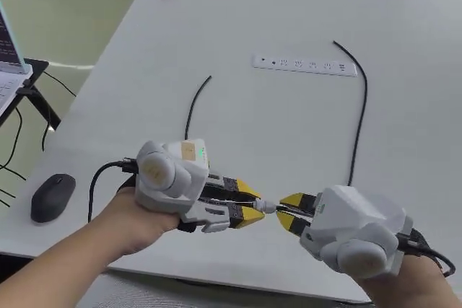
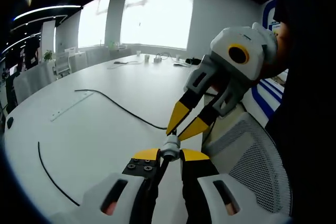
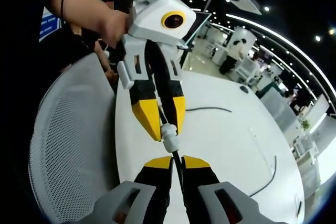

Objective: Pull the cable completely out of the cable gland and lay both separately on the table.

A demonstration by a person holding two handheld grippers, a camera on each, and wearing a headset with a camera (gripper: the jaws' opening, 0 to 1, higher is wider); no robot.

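Mid-pull: left gripper (image 1: 256, 205) clamped on small white plastic cable gland (image 1: 267, 208), right gripper (image 1: 284, 213) pinching thin black cable (image 3: 177, 161) just right of it; next, pull straight apart.

Left gripper (image 2: 169, 155): yellow-tipped jaws pinch the white cable gland (image 2: 169, 149), close to the bench (image 2: 105, 140) edge beside a mesh chair (image 2: 252, 166). Black cable (image 2: 160, 171) runs from the gland back down between the jaws. Right gripper (image 2: 180, 125) comes in from upper right, tips together just above the gland. Mid-bench: a loose black lead (image 2: 122, 108), with a power strip (image 2: 71, 106) beside it. A second lead (image 2: 50, 174) lies near the left edge.
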